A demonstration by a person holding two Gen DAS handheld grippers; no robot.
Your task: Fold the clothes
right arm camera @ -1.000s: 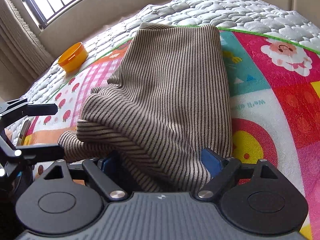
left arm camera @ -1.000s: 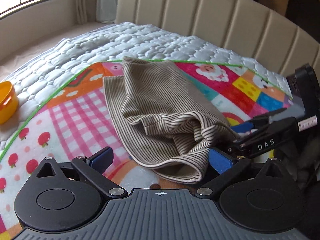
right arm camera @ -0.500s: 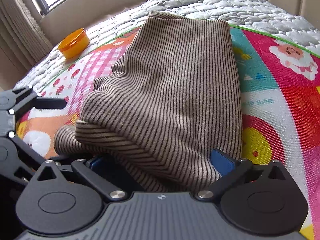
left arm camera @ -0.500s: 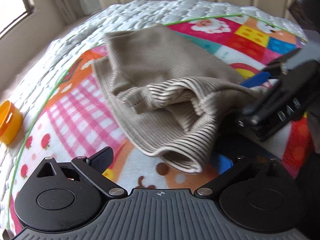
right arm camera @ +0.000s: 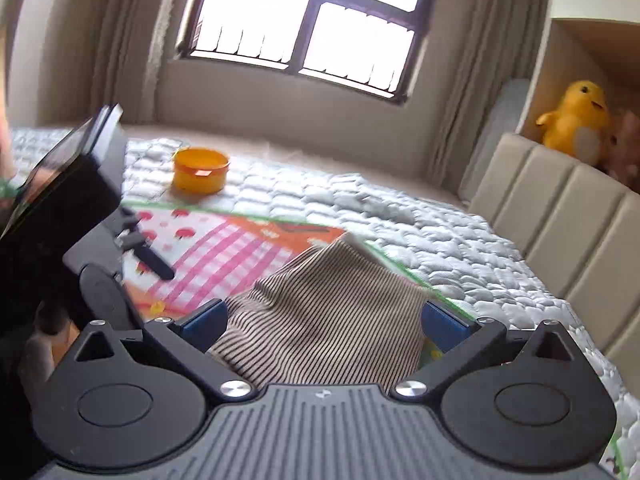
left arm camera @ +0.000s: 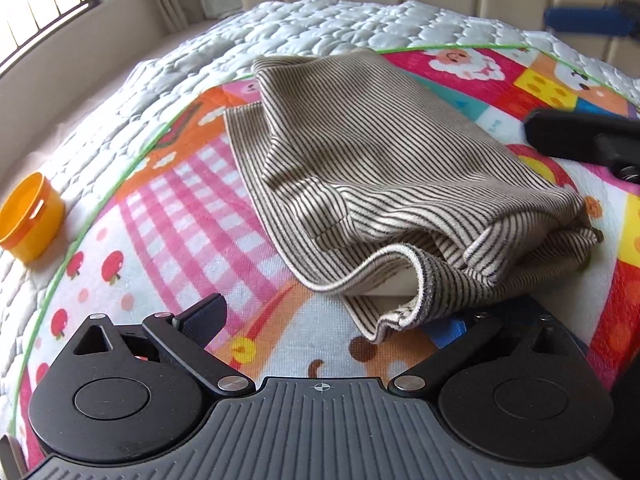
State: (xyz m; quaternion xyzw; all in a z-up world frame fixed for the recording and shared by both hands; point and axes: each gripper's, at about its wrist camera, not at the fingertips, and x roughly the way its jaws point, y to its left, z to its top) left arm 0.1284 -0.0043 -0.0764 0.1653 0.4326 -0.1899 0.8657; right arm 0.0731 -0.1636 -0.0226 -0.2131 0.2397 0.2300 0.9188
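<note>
It was a home bedroom — a quilted mattress [left arm camera: 328, 28] against a padded headboard [right arm camera: 560, 200], a curtained window [right arm camera: 304, 20], and a plush yellow duck [right arm camera: 576, 120] on a shelf.

striped garments: one, folded in a heap [left arm camera: 372, 184]
patterned play mats: one, under the garment [left arm camera: 168, 216]
quilted mattresses: one [left arm camera: 320, 28]
orange tubs: one, on the mattress beside the mat [left arm camera: 30, 216]
grippers: two, the left gripper [left arm camera: 324, 320] and the right gripper [right arm camera: 324, 316]
yellow plush birds: one, on the shelf [right arm camera: 576, 120]
windows: one [right arm camera: 308, 20]
padded headboards: one [right arm camera: 560, 208]
</note>
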